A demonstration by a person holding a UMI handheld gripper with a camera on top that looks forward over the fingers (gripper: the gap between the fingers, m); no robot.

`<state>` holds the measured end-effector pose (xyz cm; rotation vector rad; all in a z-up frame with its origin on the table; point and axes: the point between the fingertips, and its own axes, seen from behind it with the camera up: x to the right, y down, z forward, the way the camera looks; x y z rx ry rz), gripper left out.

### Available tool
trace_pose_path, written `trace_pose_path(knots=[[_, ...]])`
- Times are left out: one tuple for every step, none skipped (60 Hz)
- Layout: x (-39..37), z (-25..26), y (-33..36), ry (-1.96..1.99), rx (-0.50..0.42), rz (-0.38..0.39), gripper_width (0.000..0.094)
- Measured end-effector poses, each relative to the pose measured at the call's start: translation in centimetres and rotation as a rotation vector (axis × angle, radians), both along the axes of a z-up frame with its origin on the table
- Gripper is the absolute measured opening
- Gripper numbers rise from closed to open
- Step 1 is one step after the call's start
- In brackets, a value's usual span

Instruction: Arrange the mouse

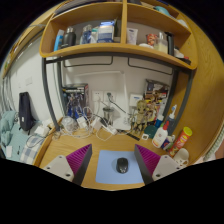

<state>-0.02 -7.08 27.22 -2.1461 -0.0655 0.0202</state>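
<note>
A black computer mouse [122,165] lies on a light blue mouse mat [114,167] on a wooden desk [60,150]. My gripper [113,162] is open, its two fingers with magenta pads [81,158] spread wide on either side of the mat. The mouse rests on the mat between the fingers, a little nearer the right finger [147,160], with a clear gap at both sides. Nothing is held.
Several bottles [160,135] and an orange-capped tube [180,141] stand at the desk's back right. Clutter and a small rack [75,108] line the back wall. A wooden shelf [115,45] with items hangs above. Clothing [25,110] hangs at the left.
</note>
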Motion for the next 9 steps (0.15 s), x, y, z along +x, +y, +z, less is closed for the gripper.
trace_pose_path(knots=[[-0.15,0.14,-0.09,0.0,0.003,0.002,0.0856],[-0.29,0.26,-0.18,0.0,0.004,0.004,0.0854],[-0.41,0.37,-0.26,0.001,0.006,0.006,0.0855],[-0.54,0.49,-0.33,0.001,0.008,0.007,0.086],[-0.68,0.57,-0.44,0.002,0.009,0.008,0.0858],[-0.81,0.65,-0.51,0.003,0.011,0.01,0.086],[-0.92,0.73,-0.58,0.004,0.012,0.012,0.0859],[-1.0,0.81,-0.61,0.005,0.014,0.012,0.0859],[-1.12,0.85,-0.67,0.005,0.015,0.013,0.0858]])
